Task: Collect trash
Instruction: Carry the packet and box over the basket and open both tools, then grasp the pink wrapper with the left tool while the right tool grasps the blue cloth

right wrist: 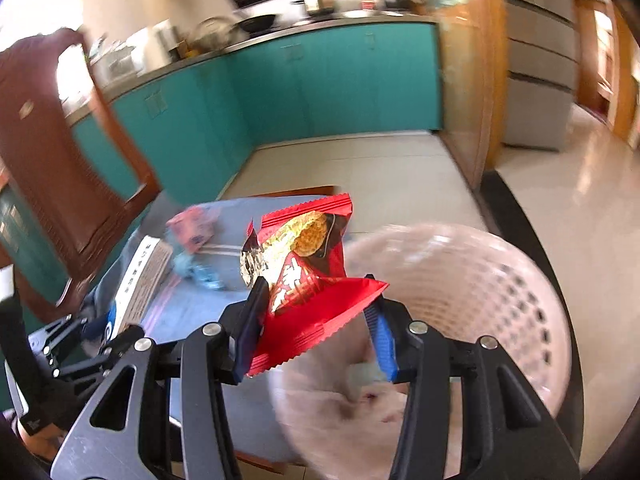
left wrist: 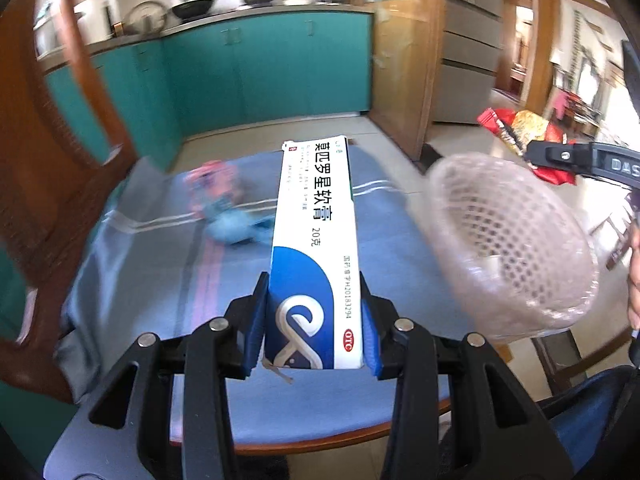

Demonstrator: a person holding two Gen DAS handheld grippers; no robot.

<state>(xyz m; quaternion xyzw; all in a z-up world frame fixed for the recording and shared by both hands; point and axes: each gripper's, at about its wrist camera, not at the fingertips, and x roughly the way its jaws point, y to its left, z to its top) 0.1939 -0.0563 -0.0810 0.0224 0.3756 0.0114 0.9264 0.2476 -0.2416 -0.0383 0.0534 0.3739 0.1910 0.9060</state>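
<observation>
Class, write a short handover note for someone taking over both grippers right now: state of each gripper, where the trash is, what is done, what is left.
Left gripper: shut on the blue-and-white ointment box, held above the table.
Right gripper: shut on the red snack wrapper, held near the mesh bin.
Bin: at the table's right edge; something small lies inside, too blurred to name.
Done: box and wrapper picked up.
Left: drop both into the bin, then collect the pink and blue scraps lying on the cloth.
</observation>
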